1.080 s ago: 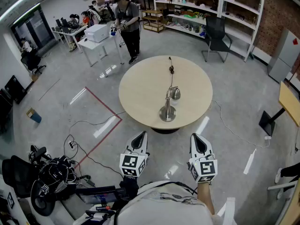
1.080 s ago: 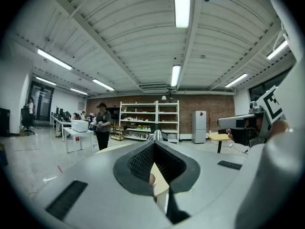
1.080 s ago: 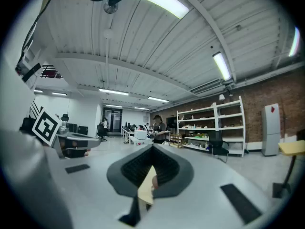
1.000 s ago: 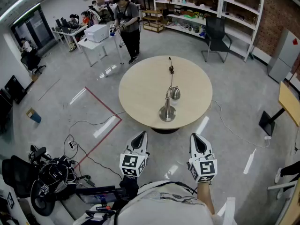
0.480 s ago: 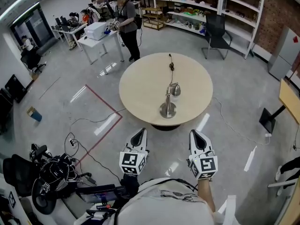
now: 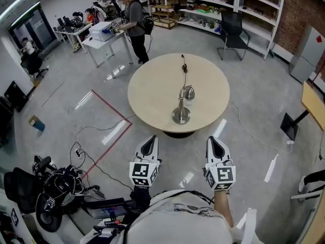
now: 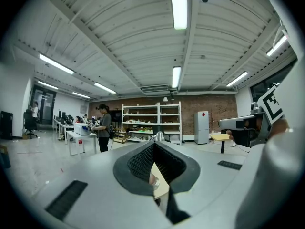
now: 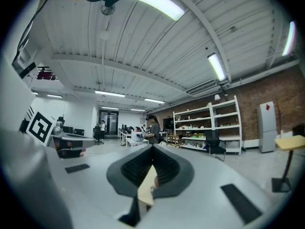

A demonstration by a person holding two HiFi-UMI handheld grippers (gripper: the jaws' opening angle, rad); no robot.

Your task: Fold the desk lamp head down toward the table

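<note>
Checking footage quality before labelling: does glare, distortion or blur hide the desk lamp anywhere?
Head view: fisheye bends the room's edges, lights glare off the floor, yet the desk lamp on the round table is sharp. Left gripper view: dark round vignette, the left claw blocks the table. Right gripper view: likewise.

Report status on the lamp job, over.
Left gripper and right gripper shut, empty, short of the table. Desk lamp standing on it, head not yet folded down. Nothing in between.
</note>
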